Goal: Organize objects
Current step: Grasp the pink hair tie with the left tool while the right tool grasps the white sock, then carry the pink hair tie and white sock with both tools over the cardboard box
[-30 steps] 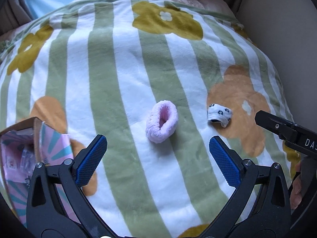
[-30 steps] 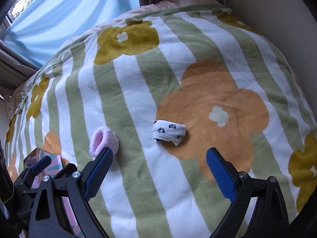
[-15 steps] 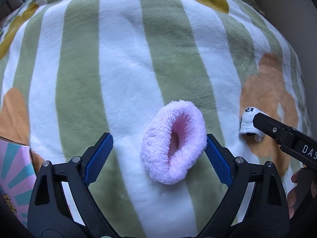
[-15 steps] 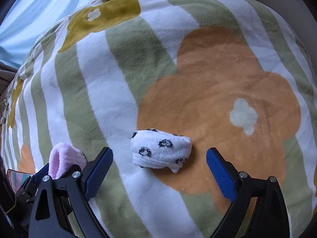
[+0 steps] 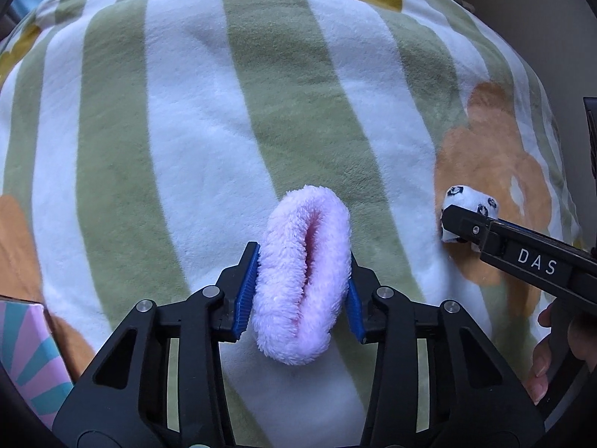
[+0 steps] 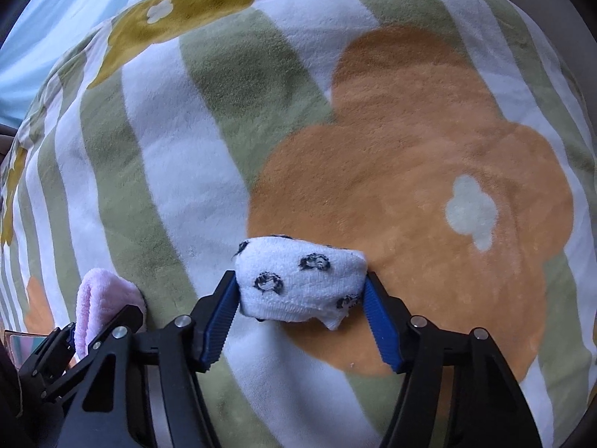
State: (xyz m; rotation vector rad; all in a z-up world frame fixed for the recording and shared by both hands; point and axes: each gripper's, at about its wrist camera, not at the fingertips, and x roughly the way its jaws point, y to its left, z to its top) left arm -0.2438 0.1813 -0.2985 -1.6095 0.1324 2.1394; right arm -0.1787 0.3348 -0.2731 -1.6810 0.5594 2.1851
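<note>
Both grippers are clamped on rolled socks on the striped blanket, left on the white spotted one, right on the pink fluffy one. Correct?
Swapped. Left wrist view: left gripper squeezes the pink fluffy sock. Right wrist view: right gripper holds the white spotted sock.

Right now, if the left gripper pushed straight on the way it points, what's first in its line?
The fluffy pink rolled sock already squeezed in the left gripper; its jaws have just been closing on it. Directly behind lies the striped floral fleece blanket, so it would likely press the sock into that.
</note>
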